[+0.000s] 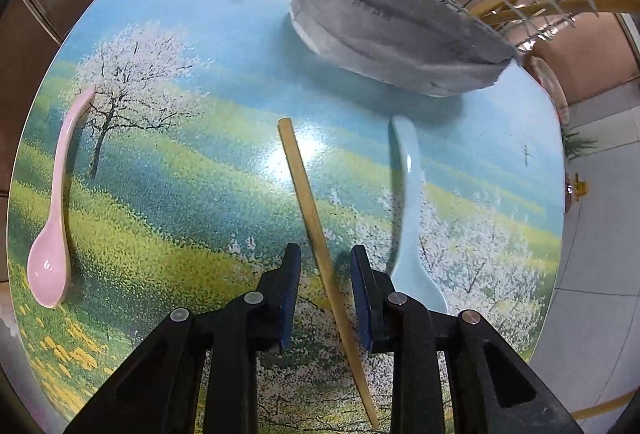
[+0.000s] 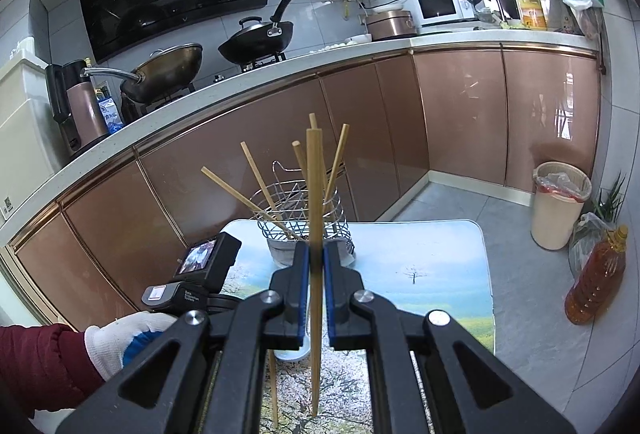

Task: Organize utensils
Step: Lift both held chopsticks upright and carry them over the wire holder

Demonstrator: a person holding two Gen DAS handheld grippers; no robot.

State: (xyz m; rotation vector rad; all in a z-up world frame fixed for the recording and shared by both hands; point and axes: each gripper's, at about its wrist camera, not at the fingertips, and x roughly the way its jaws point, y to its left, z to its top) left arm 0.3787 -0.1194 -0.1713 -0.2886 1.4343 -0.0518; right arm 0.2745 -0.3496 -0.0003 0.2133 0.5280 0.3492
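In a kitchen, a person in white gloves works two hand-held grippers over a small table printed with a blossoming-tree landscape. Seven chopsticks are in sight: five stand in the wire basket at the table's far end, fanning upward and outward; one lies on the table; one is held. Two ceramic spoons lie on the tabletop, well apart. The pink spoon lies near the left edge in the left wrist view, its handle running toward the basket end and its bowl toward the camera. The pale blue spoon lies the same way, just to the right of the loose chopstick. That chopstick lies flat, its long axis running from the near edge toward the basket, slightly slanted. The left gripper points steeply down over it, jaws narrowed but not pressing, one pad on either side of the stick with gaps showing. The right gripper has its jaws clamped on the held chopstick, which stands nearly upright, one end rising in front of the basket and the other hanging below the pads above the table. A grey cloth-wrapped base sits under the basket. A gloved hand with a dark red sleeve grips the left tool.
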